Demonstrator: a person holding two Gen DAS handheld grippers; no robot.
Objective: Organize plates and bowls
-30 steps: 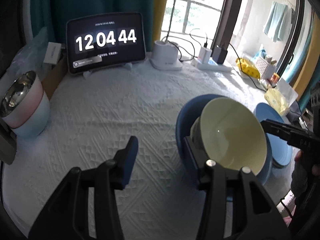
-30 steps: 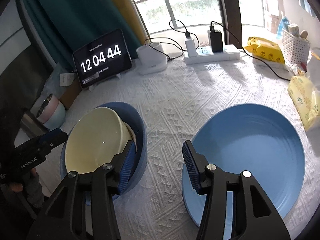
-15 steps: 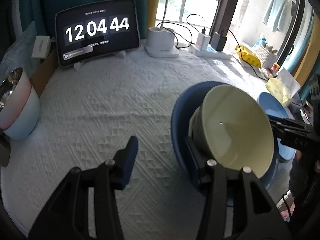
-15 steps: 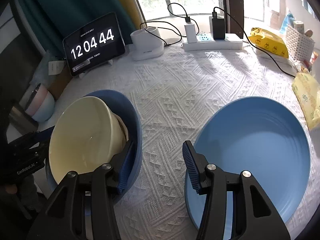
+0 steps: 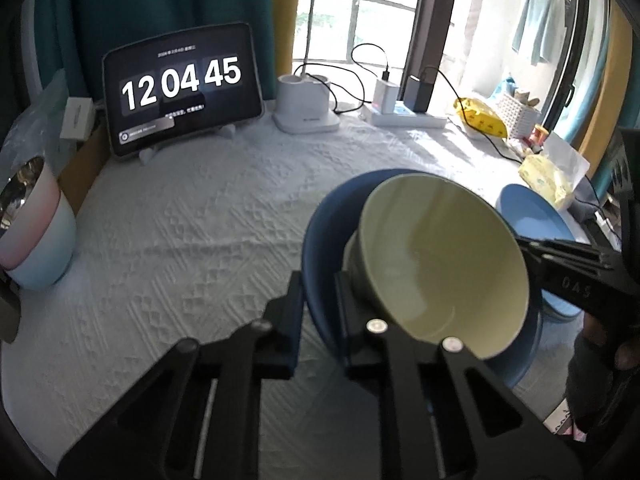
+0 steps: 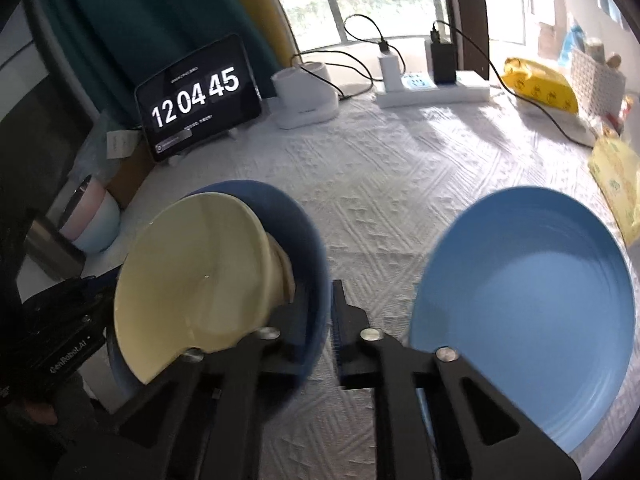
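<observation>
Strong daylight enters through the window (image 6: pixel 384 0), overexposed; sun patches streak the tablecloth (image 6: pixel 420 168). Fisheye edges curve, darkly vignetted; near gripper parts blur.

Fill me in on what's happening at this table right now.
A person is tidying dishes with two handheld grippers. The left gripper and the right gripper each clamp opposite sides of the dark blue bowl's rim, with a cream bowl tilted inside it. A light blue plate lies on the white tablecloth to the right, and a pink-and-blue bowl stack sits at far left.
</observation>
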